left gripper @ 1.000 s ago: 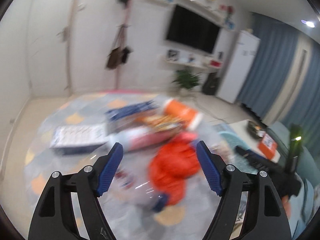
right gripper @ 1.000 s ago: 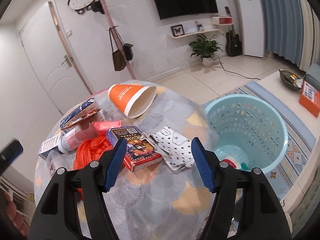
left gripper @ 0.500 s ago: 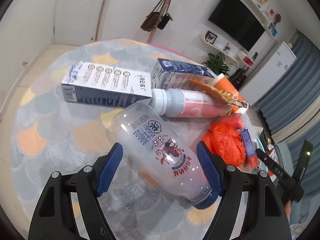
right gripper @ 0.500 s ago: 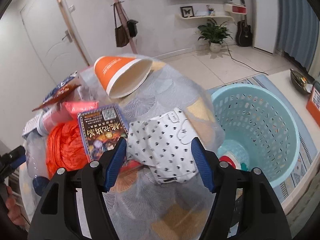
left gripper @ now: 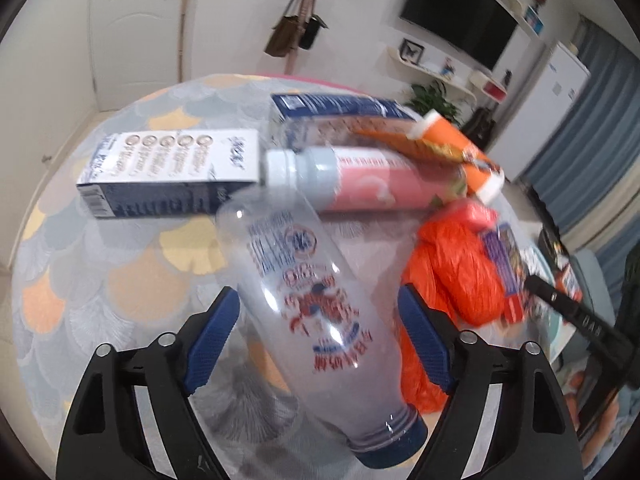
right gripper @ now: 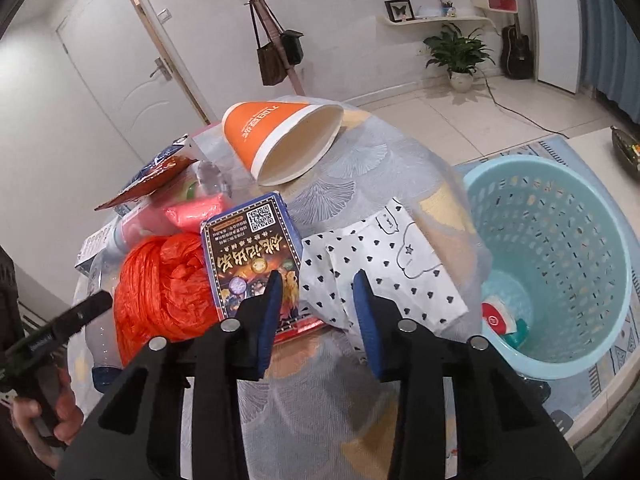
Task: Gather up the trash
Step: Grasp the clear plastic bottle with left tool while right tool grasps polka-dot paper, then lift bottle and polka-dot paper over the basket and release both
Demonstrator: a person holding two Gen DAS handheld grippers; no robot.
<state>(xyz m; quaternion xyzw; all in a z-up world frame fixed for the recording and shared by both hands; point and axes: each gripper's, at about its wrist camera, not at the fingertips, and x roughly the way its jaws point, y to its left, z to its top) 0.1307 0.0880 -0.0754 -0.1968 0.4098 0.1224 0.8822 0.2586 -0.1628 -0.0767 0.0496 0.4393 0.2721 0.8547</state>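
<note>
- Left tool [left gripper: 318,330] spread wide, blue pads on either side of clear plastic bottle with red-and-blue print and dark blue cap [left gripper: 320,300]; neither pad appears to touch it yet.
- Bottle lying on its side on round bench with fan-pattern cloth [left gripper: 120,280], cap end nearest the camera, base pointing toward pink-labelled bottle with white cap [left gripper: 360,188].
- Right tool [right gripper: 316,300] part closed, narrow gap left between its pads, straddling the edge of white paper bag printed with black hearts [right gripper: 380,276]; whether paper is actually pinched cannot be told.
- Paper bag lying flat at the bench edge nearest pale blue perforated plastic basket [right gripper: 560,240], touching dark printed card box with QR code [right gripper: 252,256] on its left.
- Step in hand, by judgement: picking stage, both tools settling on separate pieces of trash; basket on the floor holds only a scrap or two, so early in the task.
- Next move probably calls for closing the left pads across the bottle's body, gently, since thin plastic likely dents and slips.
- For the right side, a firmer pinch on the paper, then a lift clear of the card box and crumpled orange plastic bag [right gripper: 160,288].
- Large orange paper cup lying on its side [right gripper: 280,140] well beyond, untouched.
</note>
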